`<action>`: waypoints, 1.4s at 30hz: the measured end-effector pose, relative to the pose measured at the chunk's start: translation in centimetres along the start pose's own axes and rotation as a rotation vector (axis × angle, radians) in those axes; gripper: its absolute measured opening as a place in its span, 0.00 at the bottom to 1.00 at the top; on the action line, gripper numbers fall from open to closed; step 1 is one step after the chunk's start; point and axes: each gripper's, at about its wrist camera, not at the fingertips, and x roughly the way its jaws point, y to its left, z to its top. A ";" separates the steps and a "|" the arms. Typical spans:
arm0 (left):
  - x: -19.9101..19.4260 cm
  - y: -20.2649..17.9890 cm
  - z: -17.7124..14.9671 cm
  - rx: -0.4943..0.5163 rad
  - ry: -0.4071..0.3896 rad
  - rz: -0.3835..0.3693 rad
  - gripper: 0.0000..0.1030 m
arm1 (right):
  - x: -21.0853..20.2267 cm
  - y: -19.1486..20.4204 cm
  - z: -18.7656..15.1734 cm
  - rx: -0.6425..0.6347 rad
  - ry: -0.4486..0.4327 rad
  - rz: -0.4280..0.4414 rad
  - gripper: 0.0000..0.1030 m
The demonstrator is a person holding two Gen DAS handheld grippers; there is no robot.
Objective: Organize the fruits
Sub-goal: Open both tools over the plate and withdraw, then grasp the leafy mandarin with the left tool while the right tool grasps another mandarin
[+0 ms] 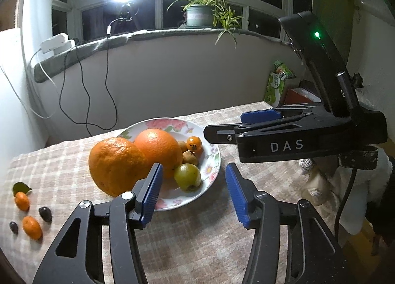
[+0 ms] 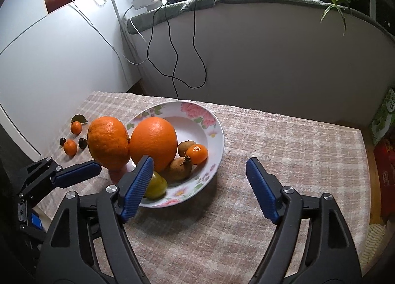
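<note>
A flowered plate (image 1: 212, 160) (image 2: 217, 133) holds a smooth orange (image 1: 158, 150) (image 2: 154, 143), a green fruit (image 1: 187, 176) (image 2: 155, 186), a kumquat (image 1: 193, 143) (image 2: 196, 153) and brown fruits (image 1: 190, 158) (image 2: 181, 168). A bumpy orange (image 1: 116, 165) (image 2: 108, 143) leans at the plate's left rim. Two kumquats (image 1: 32, 227) (image 2: 70, 147) and two dark fruits (image 1: 45, 213) (image 2: 82, 143) lie on the cloth to the left. My left gripper (image 1: 193, 190) (image 2: 79, 172) stands open just before the plate. My right gripper (image 2: 200, 185) (image 1: 222, 126) is open too, empty, at the plate's right side.
A plaid cloth (image 2: 271, 148) covers the table, whose right edge (image 2: 365, 160) borders green and red packages (image 2: 382, 121). Cables (image 2: 175, 61) hang down the wall behind. A potted plant (image 1: 200, 12) stands on the sill. A fleecy white sleeve (image 1: 355, 185) shows beside the right gripper.
</note>
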 end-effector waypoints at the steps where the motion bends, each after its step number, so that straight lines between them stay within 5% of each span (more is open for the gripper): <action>1: -0.2 0.1 0.0 -0.003 -0.001 -0.001 0.51 | -0.1 0.0 0.0 0.003 -0.002 -0.001 0.78; 17: -4.3 5.5 -2.7 -0.106 -0.004 0.006 0.51 | -2.3 4.8 -0.9 -0.051 -0.069 0.015 0.80; 33: -10.2 20.0 -9.2 -0.323 0.020 0.181 0.51 | -1.6 15.7 -0.3 -0.198 -0.063 0.166 0.80; 42: -10.6 27.0 -9.5 -0.404 0.023 0.187 0.51 | 2.4 22.5 -0.8 -0.288 -0.004 0.255 0.79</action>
